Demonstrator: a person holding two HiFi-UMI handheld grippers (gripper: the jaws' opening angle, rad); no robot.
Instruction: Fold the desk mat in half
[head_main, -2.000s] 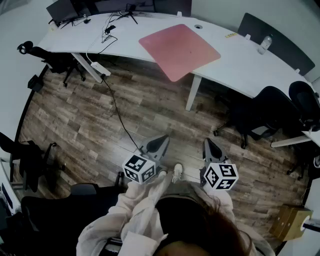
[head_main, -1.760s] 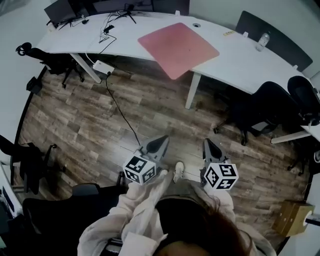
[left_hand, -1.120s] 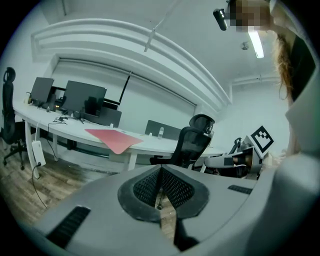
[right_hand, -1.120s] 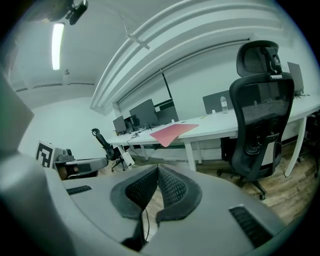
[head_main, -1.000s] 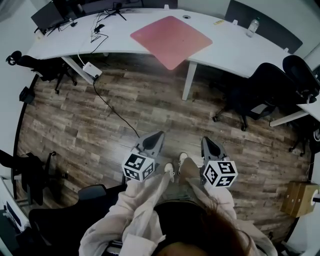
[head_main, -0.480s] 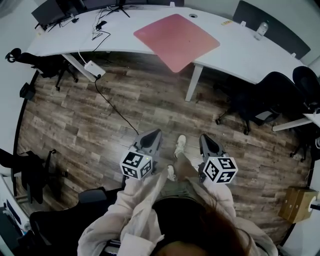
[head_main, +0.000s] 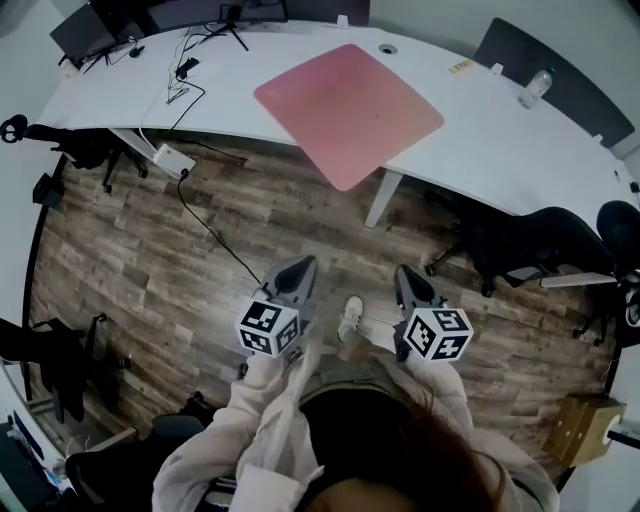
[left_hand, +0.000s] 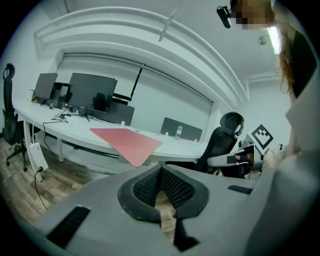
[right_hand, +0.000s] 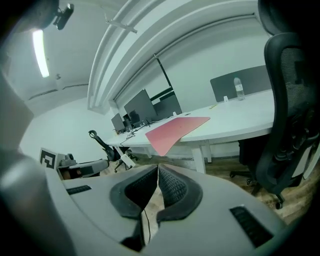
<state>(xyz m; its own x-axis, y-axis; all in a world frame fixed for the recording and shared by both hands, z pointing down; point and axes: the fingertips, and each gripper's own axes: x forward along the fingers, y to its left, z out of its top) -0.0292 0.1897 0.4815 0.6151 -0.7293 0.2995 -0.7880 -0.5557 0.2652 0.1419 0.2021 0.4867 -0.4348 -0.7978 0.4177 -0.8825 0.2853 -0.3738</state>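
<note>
standing on a wood floor (head_main: 150, 260), a person holds both grippers low in front of the body, side by side and well apart from the desk (head_main: 500, 140). the left gripper (head_main: 298, 268) has its jaws together, pads meeting at the tips with nothing between them; its own view shows the same (left_hand: 161, 169). the right gripper (head_main: 408, 276) is closed the same way and empty, tips touching (right_hand: 158, 168). both point toward the desk and slightly down. the mat (head_main: 350, 110), pink and unfolded, lies flat on the white curved desk, turned cornerwise, with its near corner jutting past the front edge above a desk leg (head_main: 378, 200). neither gripper touches it. both gripper views show the mat ahead (left_hand: 127, 142) (right_hand: 175, 131), with that corner overhanging. a bottle (head_main: 535, 88) stands farther right on the desk, apart from the mat. a black chair (head_main: 530, 245) sits by the desk on the right. a cable (head_main: 215, 235) trails across the floor on the left.
</note>
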